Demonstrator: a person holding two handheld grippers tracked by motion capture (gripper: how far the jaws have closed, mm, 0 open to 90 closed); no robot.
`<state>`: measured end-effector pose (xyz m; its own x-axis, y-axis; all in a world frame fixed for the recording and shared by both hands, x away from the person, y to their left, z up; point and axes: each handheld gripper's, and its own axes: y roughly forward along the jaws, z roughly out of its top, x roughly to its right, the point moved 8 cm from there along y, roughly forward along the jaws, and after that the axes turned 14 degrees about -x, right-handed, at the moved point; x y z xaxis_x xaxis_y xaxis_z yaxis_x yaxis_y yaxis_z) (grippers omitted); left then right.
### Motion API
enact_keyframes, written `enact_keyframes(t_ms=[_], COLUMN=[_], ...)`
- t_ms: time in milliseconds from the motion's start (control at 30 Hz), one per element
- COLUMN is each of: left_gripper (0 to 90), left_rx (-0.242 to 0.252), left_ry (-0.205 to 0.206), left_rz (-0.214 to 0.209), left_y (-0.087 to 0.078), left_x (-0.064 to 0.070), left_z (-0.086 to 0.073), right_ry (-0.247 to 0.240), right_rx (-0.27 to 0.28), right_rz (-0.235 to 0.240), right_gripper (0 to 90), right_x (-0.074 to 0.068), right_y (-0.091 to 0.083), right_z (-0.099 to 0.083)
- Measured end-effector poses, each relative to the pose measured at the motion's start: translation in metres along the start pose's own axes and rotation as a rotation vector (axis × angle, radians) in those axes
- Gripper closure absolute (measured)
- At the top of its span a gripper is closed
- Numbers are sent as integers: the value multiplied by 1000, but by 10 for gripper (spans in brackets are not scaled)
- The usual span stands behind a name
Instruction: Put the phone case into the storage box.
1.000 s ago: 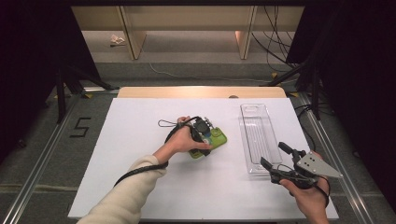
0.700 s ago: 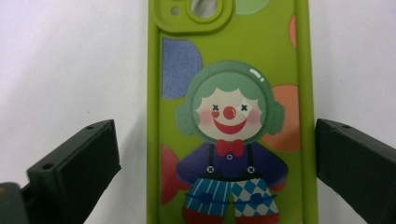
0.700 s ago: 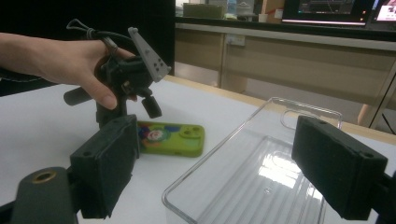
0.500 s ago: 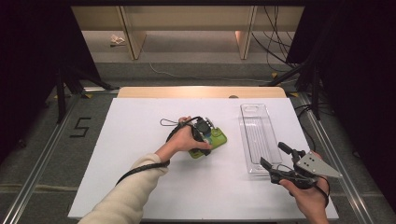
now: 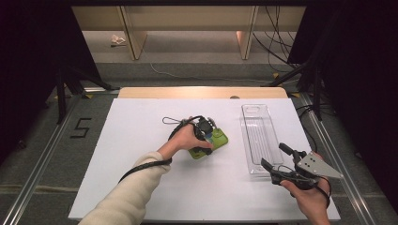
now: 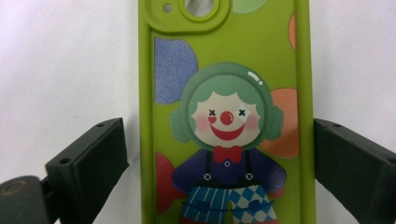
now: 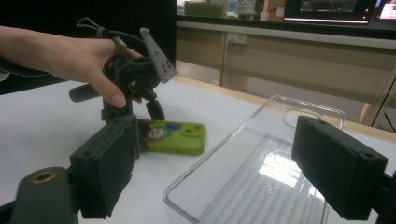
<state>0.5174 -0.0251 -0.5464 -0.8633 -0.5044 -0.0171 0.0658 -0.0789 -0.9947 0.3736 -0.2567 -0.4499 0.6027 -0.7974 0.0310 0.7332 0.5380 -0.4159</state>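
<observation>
Green phone case [image 5: 210, 143] is lying flat, clown print up, on the white surface [image 5: 141, 140], left of the clear tray [image 5: 257, 136] and well apart from it. Left tongs [image 5: 205, 138] are sitting over the case, pointing down, jaws straddling it; in the left gripper view [image 6: 219, 154] the jaws are standing wide, one on each long side of the case [image 6: 224, 116], a strip of white surface showing between the left jaw and the case edge, so nothing is gripped yet. Looks like they are lining up to pinch it across its width, likely because the narrow way fits the jaw span. Left hand [image 5: 185, 139] is wrapping the handle from the side away from the tray. Right tongs [image 5: 281, 161] are hovering at the near end of the tray, also wide and holding nothing, angled toward the case [image 7: 173, 135]; probably waiting there to steady the tray [image 7: 261, 172] or take over. The tray is sitting empty, open side up, probably the drop spot.
</observation>
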Motion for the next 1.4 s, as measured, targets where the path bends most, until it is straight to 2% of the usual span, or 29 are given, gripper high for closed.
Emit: enact_keyframes(t_ms=[300, 700, 1400], left_gripper=[79, 89, 159], left_rx=[-12, -32, -38], left_ry=[-9, 5, -3], left_rz=[-20, -19, -24], left_y=[0, 0, -3], left_x=[0, 1, 2], left_z=[1, 1, 1], right_ry=[0, 0, -1], right_rx=[1, -1, 0], right_rz=[1, 2, 2], right_gripper=[161, 160, 160], right_x=[0, 0, -1], right_y=[0, 0, 0], right_z=[0, 0, 0])
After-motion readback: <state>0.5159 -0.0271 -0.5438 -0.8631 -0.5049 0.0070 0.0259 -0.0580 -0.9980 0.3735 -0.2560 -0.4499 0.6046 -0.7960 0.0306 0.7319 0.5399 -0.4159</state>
